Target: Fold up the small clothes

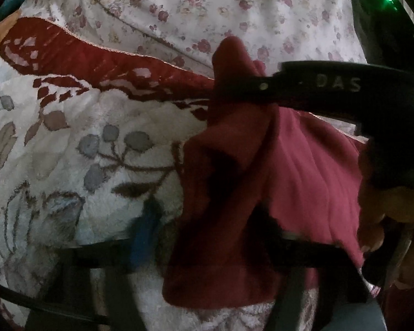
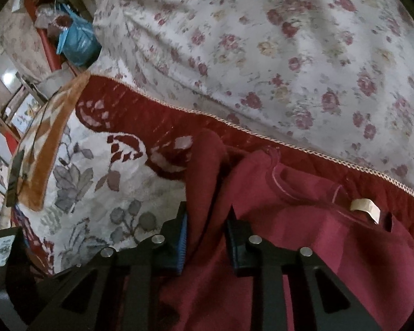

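A small maroon garment (image 1: 289, 171) lies on a plush floral blanket (image 1: 77, 143). In the left wrist view its sleeve hangs over my left gripper (image 1: 207, 229), which is mostly hidden by cloth; one blue-padded finger (image 1: 145, 234) shows left of the fabric. The right gripper (image 1: 262, 85) reaches across the top of that view, pinching a raised fold. In the right wrist view my right gripper (image 2: 205, 237) has the maroon garment (image 2: 331, 242) between its fingers, a fold rising from the jaws. A white neck label (image 2: 365, 207) shows at the collar.
A white bedsheet with pink roses (image 2: 276, 49) lies beyond the blanket's red border (image 2: 140, 113). A brown-and-white blanket (image 2: 47, 149) hangs at the left. A blue plastic bag (image 2: 78, 41) and clutter sit on the floor at upper left.
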Tool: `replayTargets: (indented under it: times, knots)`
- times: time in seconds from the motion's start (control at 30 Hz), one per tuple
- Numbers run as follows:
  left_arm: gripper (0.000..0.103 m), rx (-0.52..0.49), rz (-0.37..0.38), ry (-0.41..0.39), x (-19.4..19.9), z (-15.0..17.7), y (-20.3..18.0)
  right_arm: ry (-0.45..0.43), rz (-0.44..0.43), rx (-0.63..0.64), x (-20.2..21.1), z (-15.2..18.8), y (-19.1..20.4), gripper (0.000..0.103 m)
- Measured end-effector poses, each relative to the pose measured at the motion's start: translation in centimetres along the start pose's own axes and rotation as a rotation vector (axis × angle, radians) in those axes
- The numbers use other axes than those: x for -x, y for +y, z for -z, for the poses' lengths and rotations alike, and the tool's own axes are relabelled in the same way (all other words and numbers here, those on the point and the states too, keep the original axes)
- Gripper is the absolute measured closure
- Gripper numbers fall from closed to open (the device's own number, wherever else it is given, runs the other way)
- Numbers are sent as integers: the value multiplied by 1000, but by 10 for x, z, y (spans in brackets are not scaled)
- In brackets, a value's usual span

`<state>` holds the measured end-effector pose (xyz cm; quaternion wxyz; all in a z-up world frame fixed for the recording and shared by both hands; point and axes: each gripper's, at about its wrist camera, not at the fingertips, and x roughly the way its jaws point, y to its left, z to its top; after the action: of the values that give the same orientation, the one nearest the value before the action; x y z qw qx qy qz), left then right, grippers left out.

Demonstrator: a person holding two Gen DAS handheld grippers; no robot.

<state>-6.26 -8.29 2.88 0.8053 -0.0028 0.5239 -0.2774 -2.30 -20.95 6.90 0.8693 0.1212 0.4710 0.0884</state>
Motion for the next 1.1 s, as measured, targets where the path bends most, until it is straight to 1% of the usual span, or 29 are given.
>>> replayTargets:
  times: [0.03,0.07,0.1,0.17,0.23,0.3,0.4,0.53,0.63,0.73,0.87,0.97,1.0,1.1]
  knots:
    - [73,-5,15,4,2,1,-2,-4,-7,-9,4,1,-3,78]
    - [81,-10,27,2,4,1,-5,-7,-16,-18,7,2,-6,79]
    - [84,-22,31,-6,8,2,-8,-12,-21,-25,12,3,-9,80]
    - [86,-37,39,-26,16,4,-17,-21,-21,-31,20,5,-14,80]
    - [86,-45,67,-42,26,3,-30,-32,-24,-36,32,7,-20,81]
    - [86,-91,73,-76,41,3,-51,-48,-28,-41,49,9,-28,82]
    - [86,-147,99,-94,58,5,-83,-78,-26,-41,80,11,-40,82]
    - [86,-212,152,-90,66,6,-130,-112,16,-25,127,18,-59,83]
    - [86,-282,173,-82,65,12,-171,-130,62,-26,158,29,-79,83]
    - [86,-344,204,-53,51,17,-214,-137,111,-50,183,47,-111,84]
    - [86,-404,213,-13,28,29,-256,-137,142,-125,198,73,-160,84]
    - [86,-412,201,42,0,38,-273,-112,170,-173,190,88,-191,84]
    - [86,-411,196,70,-13,43,-278,-100,174,-208,184,96,-203,85]
    - [86,-405,187,98,-29,51,-283,-83,175,-286,169,114,-226,85]
